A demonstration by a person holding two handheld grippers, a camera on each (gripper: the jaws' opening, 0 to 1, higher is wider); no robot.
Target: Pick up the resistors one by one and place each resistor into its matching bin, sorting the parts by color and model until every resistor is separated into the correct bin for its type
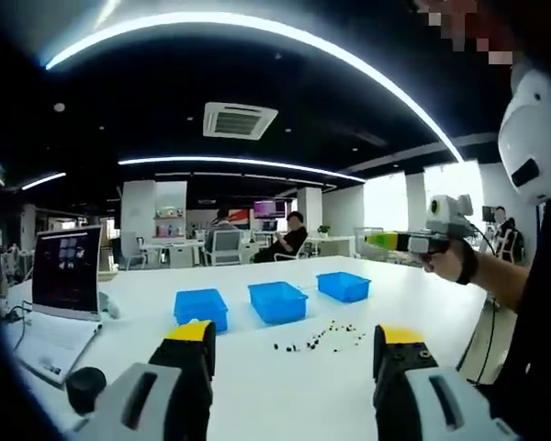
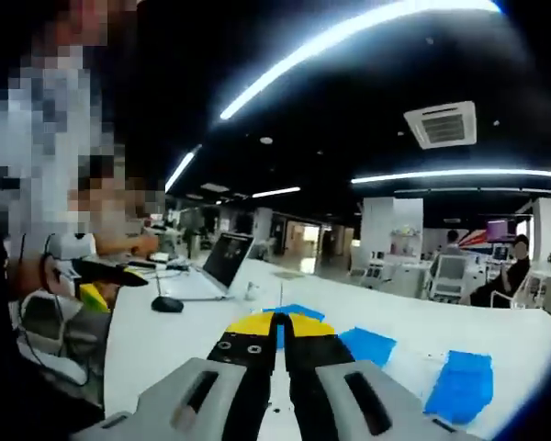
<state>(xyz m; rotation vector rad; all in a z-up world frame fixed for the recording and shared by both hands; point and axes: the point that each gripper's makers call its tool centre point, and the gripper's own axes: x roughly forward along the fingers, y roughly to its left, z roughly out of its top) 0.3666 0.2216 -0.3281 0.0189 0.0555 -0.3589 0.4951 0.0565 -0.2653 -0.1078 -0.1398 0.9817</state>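
Note:
Small dark and pale resistors (image 1: 322,338) lie scattered on the white table (image 1: 257,386) in front of three blue bins: left bin (image 1: 201,307), middle bin (image 1: 278,300), right bin (image 1: 343,286). My left gripper (image 1: 294,344) is open, its yellow-tipped jaws wide apart above the near table, short of the resistors. The right gripper (image 1: 386,241) is held up in a hand at the right of the left gripper view. In the right gripper view my right gripper (image 2: 278,322) is shut with nothing seen between its jaws, and blue bins (image 2: 461,384) lie beyond it.
An open laptop (image 1: 62,285) stands at the table's left, also seen as a laptop (image 2: 211,268) with a black mouse (image 2: 167,304) in the right gripper view. A black round object (image 1: 84,386) sits near my left jaw. People sit at desks (image 1: 285,239) far behind.

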